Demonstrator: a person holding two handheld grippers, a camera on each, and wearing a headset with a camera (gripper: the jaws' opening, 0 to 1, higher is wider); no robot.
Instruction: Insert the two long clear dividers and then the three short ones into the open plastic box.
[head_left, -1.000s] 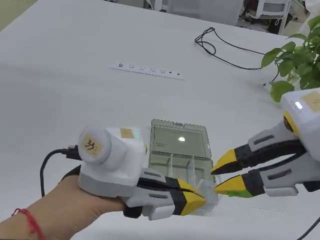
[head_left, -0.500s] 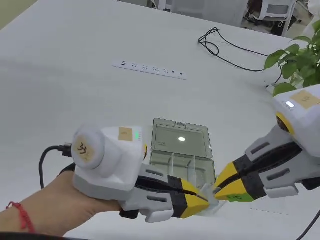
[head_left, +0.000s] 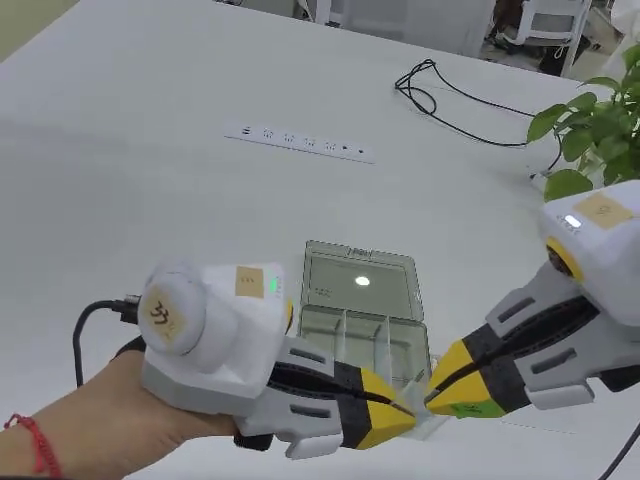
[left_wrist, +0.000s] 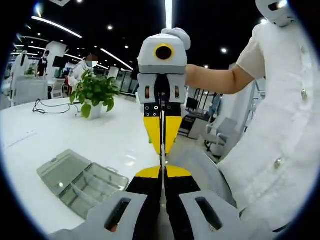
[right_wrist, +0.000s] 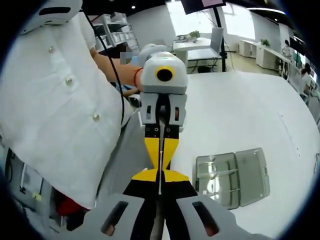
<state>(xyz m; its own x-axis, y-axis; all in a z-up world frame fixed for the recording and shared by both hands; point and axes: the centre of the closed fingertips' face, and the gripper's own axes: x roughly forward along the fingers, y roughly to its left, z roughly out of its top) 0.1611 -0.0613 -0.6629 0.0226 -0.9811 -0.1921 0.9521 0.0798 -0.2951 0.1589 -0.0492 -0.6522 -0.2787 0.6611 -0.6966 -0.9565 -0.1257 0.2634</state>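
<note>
Where the left gripper (head_left: 400, 421) and right gripper (head_left: 436, 398) meet tip to tip at the lower centre of the head view, each one's jaws pinch the same clear divider (head_left: 420, 413), just below the lower right corner of the open plastic box (head_left: 312, 326) on the white counter (head_left: 150, 200).

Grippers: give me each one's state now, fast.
Left gripper: shut on the clear divider.
Right gripper: shut on the same divider's other end.
</note>
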